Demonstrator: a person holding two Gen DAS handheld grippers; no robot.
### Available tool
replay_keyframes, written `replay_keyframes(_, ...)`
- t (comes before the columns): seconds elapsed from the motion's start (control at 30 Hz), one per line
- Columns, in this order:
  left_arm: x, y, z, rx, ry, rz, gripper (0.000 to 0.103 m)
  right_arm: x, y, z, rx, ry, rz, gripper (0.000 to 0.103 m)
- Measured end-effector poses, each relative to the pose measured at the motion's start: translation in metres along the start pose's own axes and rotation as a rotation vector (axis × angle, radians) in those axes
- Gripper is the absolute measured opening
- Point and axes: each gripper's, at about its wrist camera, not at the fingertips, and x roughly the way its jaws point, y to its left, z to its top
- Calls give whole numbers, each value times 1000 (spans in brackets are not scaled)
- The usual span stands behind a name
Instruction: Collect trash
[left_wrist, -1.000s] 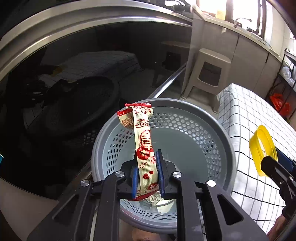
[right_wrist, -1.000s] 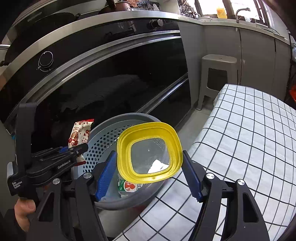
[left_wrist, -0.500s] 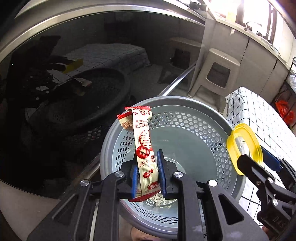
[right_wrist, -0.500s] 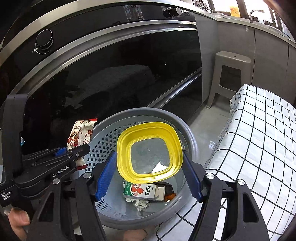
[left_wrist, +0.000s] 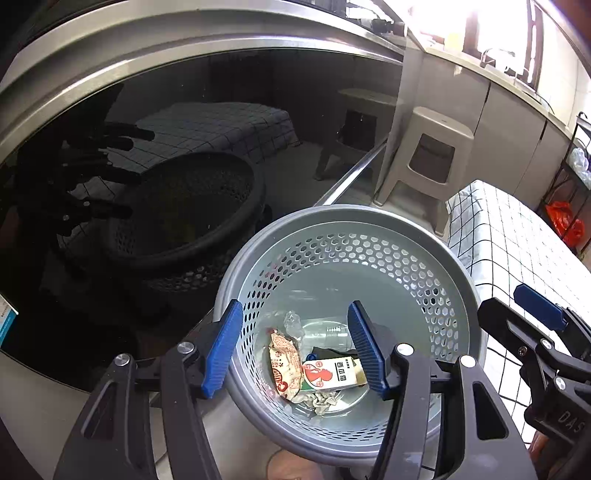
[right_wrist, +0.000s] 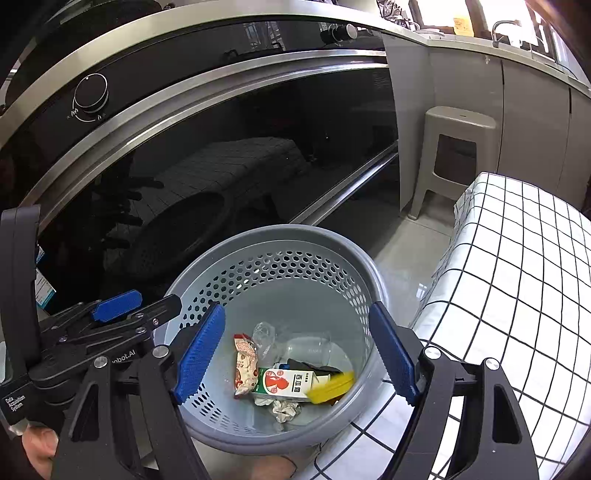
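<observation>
Dark glass of an oven door (right_wrist: 229, 155) fills the background, with a steel trim band and a round knob (right_wrist: 90, 96) above it, and pale floor tiles below. In front of it stands a grey perforated bin (right_wrist: 365, 266) — round, with a smooth rim and holes through its upper wall.

At the bottom of the bin lies the trash: a red-and-white snack wrapper (left_wrist: 282, 365), a small white carton with a red figure on it (left_wrist: 327, 374) just beside the wrapper, a crumpled paper ball (right_wrist: 284, 409) below the carton, a clear plastic cup (right_wrist: 308, 345) and a scrap of clear film (right_wrist: 264, 332) behind them. In the right wrist view a yellow lid (right_wrist: 330, 384) shows blurred at the carton's right end; whether it has settled I cannot tell.

Both grippers hang over the bin's mouth, pointing down into it. The left gripper (left_wrist: 293, 349) has its blue pads (left_wrist: 223, 347) apart and its jaws are opening, with nothing between them. The right gripper (right_wrist: 295, 349) stands wide, its jaws opening too, and it grips nothing — the trash sits far below its pads. The two tools are side by side, the left one's fingers near the bin's left rim.

A table with a white, black-checked cloth (right_wrist: 517, 280) touches the bin's right side. Beyond it, a beige plastic stool (right_wrist: 456, 147) stands against grey cabinets.
</observation>
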Motion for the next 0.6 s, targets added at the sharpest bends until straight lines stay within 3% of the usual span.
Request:
replay_keyframes(0.17, -6, 2, -1, 0, -10, -5, 59, -7, -3, -7, 15, -4, -24, 76)
replay_keyframes(0.33, -14, -3, -4, 18, -35, 1, 67, -20, -8, -18, 45, -14, -37, 76)
replay_keyframes(0.6, -27, -9, -11, 43, -41, -45, 68, -43, -12, -32, 81, -39, -66, 77)
